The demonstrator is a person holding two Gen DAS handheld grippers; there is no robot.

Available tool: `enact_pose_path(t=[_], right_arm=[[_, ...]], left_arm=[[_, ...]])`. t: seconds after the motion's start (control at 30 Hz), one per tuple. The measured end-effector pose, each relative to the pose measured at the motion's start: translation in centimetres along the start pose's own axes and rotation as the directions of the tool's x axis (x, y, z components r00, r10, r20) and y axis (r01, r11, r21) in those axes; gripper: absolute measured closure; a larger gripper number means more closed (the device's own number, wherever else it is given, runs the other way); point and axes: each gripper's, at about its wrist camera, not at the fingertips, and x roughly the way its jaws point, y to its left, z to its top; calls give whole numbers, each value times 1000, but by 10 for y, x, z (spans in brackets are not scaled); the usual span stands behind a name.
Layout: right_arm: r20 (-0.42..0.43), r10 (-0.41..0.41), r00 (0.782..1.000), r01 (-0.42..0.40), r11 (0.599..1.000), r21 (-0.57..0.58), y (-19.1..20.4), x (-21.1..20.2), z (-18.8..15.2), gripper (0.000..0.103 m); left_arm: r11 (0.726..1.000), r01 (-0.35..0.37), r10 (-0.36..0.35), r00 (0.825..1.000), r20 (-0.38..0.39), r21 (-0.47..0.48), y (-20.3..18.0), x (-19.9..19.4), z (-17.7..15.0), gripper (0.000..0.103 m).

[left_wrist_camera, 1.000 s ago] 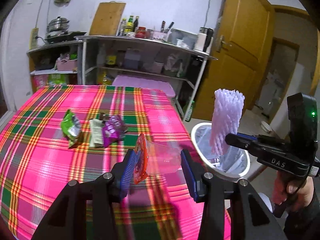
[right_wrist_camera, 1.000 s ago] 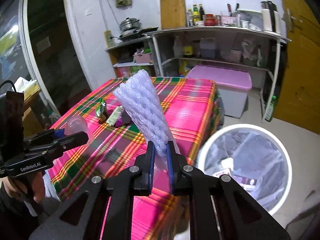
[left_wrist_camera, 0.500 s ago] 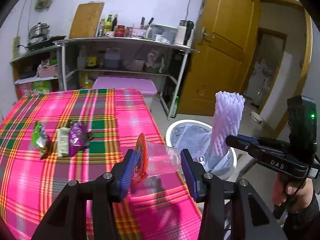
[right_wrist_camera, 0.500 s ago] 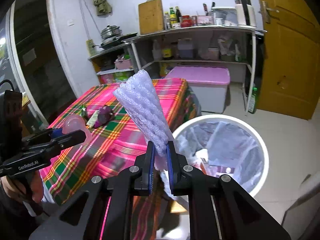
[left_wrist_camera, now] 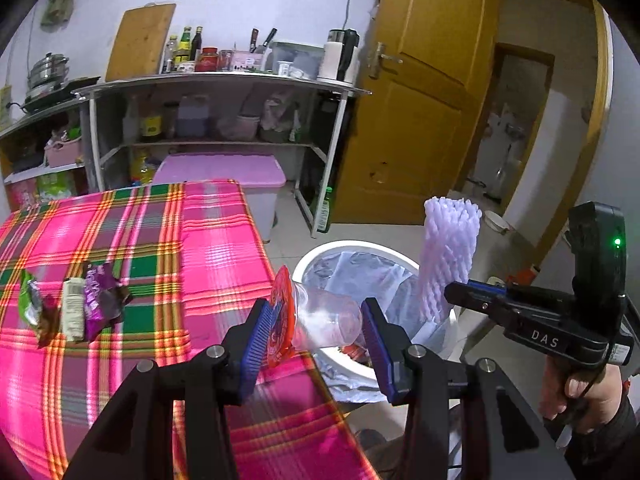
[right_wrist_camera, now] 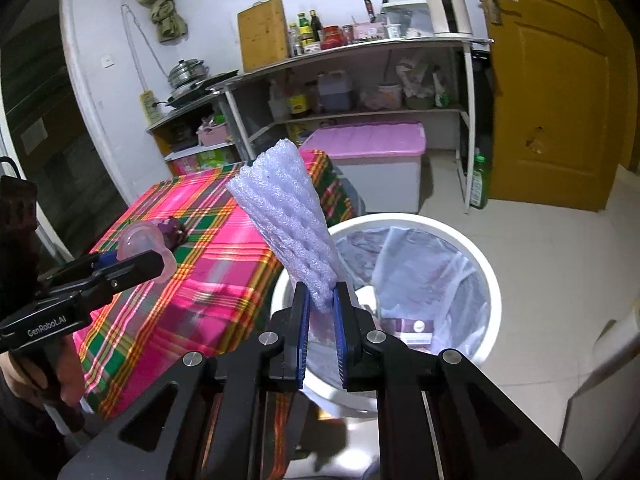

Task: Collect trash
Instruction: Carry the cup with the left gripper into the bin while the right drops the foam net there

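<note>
My left gripper [left_wrist_camera: 316,320] is shut on a clear plastic cup [left_wrist_camera: 328,318] with a peeled red foil lid [left_wrist_camera: 280,312], held at the table's right edge beside the white trash bin [left_wrist_camera: 348,246]. In the right wrist view that cup [right_wrist_camera: 142,242] shows at far left in the left gripper [right_wrist_camera: 132,268]. My right gripper [right_wrist_camera: 322,312] is shut on a white foam fruit net [right_wrist_camera: 288,220] that stands upright over the bin's rim [right_wrist_camera: 490,280]. The same net [left_wrist_camera: 448,256] appears at the right of the left wrist view, in the right gripper [left_wrist_camera: 460,294]. Several snack wrappers [left_wrist_camera: 76,308] lie on the plaid tablecloth [left_wrist_camera: 200,240].
The lined bin holds some packaging [right_wrist_camera: 416,326]. A pink-lidded storage box [right_wrist_camera: 376,160] stands on the floor behind the table, under metal shelves [left_wrist_camera: 224,80] crowded with bottles and pots. A wooden door [left_wrist_camera: 420,100] is at the right. A hand [left_wrist_camera: 588,392] holds the right gripper.
Both grippers have swung rightward off the table toward the bin. The bin now fills more of both views, and the wrappers have slid to the left. Both grips are unchanged.
</note>
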Motion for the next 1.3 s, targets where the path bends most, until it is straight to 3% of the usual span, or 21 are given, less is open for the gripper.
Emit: enact_pose_path(t=[0.87,1.03,1.1,1.3], right_arm=[[-106,-68,992,81,989,122,-63,34,-18,90],[-124,-77,989,93,987,130,-69,38,-21,82],[-123,-80,989,96,987,131,-69,39,-21,66],[-120,-77,990,94,985,142,-70,37,-22,65]], left_arm=[[992,99,-89,988,-128,74,-45,98,5,56],[992,107,-94,982,-164,71,-47,114,2,56],[992,108,-95,980,-173,71,-47,118,1,55],[993,102,-90,981,-174,66,-45,118,2,53]])
